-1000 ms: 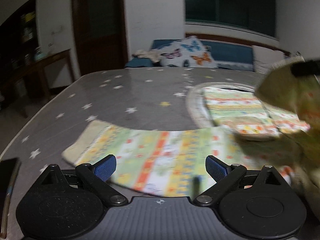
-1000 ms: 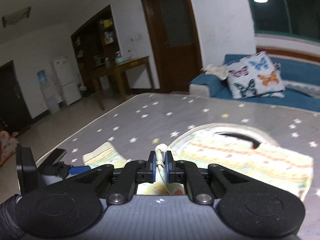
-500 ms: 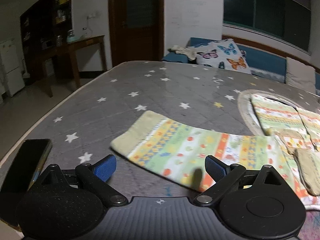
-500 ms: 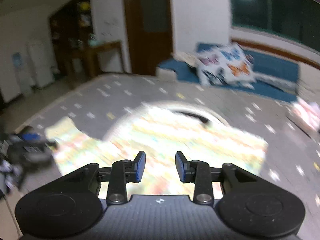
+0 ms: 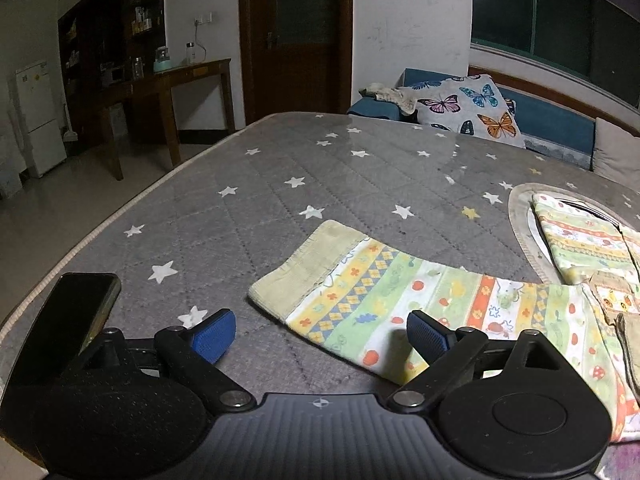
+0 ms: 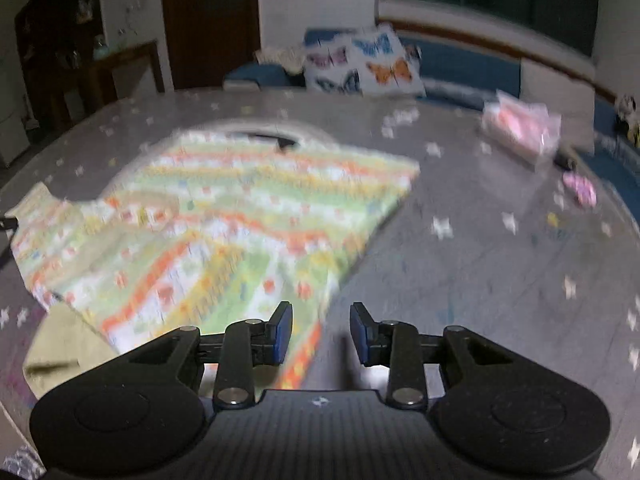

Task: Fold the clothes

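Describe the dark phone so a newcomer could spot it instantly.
Start at the grey star-print mattress. Follow its near left edge, just left of the left gripper. The phone lies there: a glossy black slab, the only plain dark item beside the striped garment.

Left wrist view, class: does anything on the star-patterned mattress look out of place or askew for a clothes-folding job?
Yes. A dark phone lies at the near left edge of the mattress, apart from the laundry. The patterned garment has one sleeve stretched out flat to the left, not yet folded in.
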A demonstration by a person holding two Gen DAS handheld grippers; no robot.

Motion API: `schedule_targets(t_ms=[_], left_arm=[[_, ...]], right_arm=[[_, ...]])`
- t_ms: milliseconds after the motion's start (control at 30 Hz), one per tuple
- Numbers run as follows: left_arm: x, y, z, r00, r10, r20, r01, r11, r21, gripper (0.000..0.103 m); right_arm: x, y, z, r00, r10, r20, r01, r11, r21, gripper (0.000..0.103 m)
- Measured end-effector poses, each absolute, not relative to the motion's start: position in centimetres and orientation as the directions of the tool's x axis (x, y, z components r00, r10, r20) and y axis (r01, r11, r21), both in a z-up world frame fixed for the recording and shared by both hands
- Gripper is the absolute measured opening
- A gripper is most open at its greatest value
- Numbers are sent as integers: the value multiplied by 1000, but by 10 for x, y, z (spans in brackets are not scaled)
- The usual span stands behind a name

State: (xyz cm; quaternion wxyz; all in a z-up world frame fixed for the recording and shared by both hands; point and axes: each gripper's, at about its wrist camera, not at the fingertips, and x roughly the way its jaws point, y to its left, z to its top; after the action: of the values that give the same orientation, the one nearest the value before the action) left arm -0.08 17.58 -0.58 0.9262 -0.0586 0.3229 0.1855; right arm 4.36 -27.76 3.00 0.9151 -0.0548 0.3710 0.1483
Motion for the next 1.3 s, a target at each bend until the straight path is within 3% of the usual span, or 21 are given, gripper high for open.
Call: schedule_targets(t_ms=[200, 333, 367, 533, 833, 967, 1100, 1300], left_arm=[[3, 177, -6, 714, 312, -627, -389, 921, 15, 93], [6, 179, -8, 708, 314, -632, -393, 919, 17, 93], [7, 180, -9, 707, 315, -634, -394, 919, 17, 93], [10, 183, -12, 699, 318, -640, -399, 917, 19, 93], [10, 180, -11, 703, 305, -642, -393, 919, 6, 91], [8, 183, -10, 707, 299, -641, -393, 919, -4, 89], [10, 188, -10, 705, 294, -645, -401, 916, -21, 84], [8, 185, -11, 715, 267, -646, -387, 921, -48, 81]], right_arm=[[59, -242, 20, 696, 249, -674, -395, 916, -70, 31], [61, -249, 1, 741, 69, -668, -298, 925, -235, 31], [60, -259, 0, 740, 46, -671, -260, 939, -223, 37], [56, -285, 11, 758, -37, -651, -137, 967, -215, 35], [74, -262, 8, 758, 89, -646, -242, 958, -152, 35], [83, -277, -1, 756, 38, -654, -169, 976, -138, 46], [78, -298, 2, 761, -40, -648, -73, 987, -146, 45], [66, -286, 13, 770, 81, -632, -168, 983, -78, 45]])
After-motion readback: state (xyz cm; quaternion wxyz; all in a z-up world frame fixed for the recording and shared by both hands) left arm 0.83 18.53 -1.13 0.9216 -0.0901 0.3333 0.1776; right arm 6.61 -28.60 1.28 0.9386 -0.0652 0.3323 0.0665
